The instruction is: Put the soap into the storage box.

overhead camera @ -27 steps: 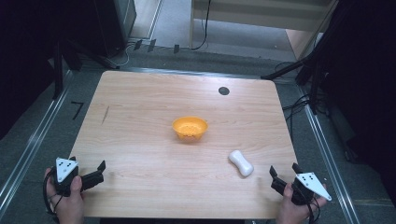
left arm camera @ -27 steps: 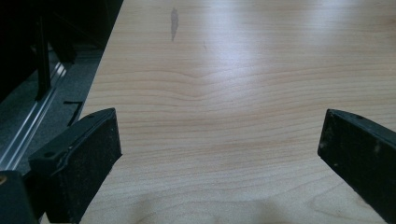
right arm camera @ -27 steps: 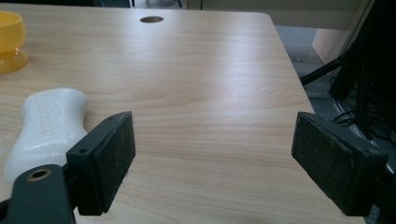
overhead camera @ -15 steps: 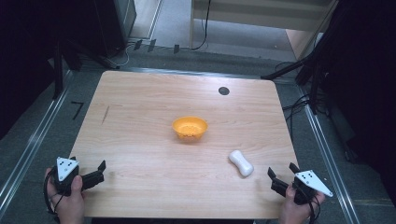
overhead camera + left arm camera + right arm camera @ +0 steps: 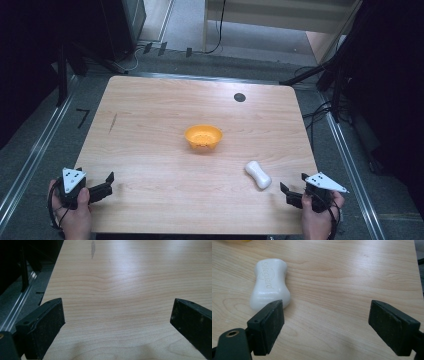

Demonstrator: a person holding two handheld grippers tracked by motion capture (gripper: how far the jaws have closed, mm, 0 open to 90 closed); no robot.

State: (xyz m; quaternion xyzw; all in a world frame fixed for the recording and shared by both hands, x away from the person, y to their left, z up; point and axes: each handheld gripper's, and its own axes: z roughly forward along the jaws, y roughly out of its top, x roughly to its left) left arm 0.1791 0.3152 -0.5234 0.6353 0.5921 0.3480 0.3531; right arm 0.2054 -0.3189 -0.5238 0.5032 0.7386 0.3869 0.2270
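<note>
- The white bar of soap (image 5: 258,174) lies flat on the tabletop (image 5: 150,150), near-right of centre, its long axis running near-to-far with a slight slant; in the right gripper view (image 5: 270,283) it sits just beyond the left-hand finger, pinched at the waist, lettering up
- The right gripper (image 5: 291,195) is just near and right of the soap, not touching it, fingers spread wide with nothing between them
- To take the soap well, I'd say the gripper should slide left and forward until the bar sits between the fingers, then close across the narrow waist, low to the wood, since a smooth rounded bar could squirt out of a shallow pinch
- The orange bowl (image 5: 203,137) stands mid-tabletop, well apart from the soap on its far-left side; it looks the likely place for the bar
- The right hand (image 5: 316,220) holds its gripper at the near edge, pointing left and far
- The left gripper (image 5: 107,185) rests at the near-left corner, fingers wide apart over bare wood, the left hand (image 5: 75,217) behind it
</note>
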